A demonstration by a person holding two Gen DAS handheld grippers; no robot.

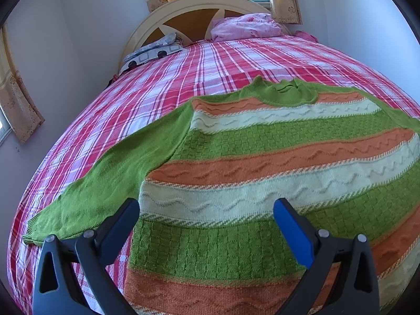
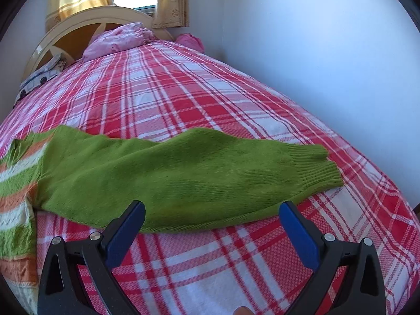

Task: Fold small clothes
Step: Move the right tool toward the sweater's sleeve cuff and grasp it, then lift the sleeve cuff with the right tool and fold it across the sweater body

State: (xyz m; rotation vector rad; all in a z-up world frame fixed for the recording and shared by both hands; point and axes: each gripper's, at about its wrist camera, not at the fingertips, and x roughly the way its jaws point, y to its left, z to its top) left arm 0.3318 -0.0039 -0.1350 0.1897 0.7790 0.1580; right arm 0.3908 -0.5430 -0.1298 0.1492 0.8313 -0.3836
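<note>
The sweater (image 1: 262,162) lies spread flat on the bed (image 1: 147,99), collar toward the headboard (image 1: 183,8) and hem toward whoever holds the tools. Its body runs lengthwise up the bed, while both sleeves stretch out sideways, across that line.

The left hand-held gripper (image 1: 206,218) hangs over the lower left part of the knitted body, jaws spread wide and holding nothing; the left sleeve (image 1: 105,183) trails off down to its left, cuff near the bed's edge. The right hand-held gripper (image 2: 212,219) is equally released and empty, poised just short of the right sleeve (image 2: 183,178), whose long axis lies crosswise in front of it, cuff (image 2: 315,165) pointing right. The sleeve's near edge sits between the spread fingers, so I judge this side the readier one: a short reach forward would close on that edge, ready to carry the sleeve across the body.

The garment is a chunky knit, banded in green, orange and cream with wavy raised stitching, plain green sleeves and ribbed cuffs. It looks smooth, nothing folded yet.
</note>
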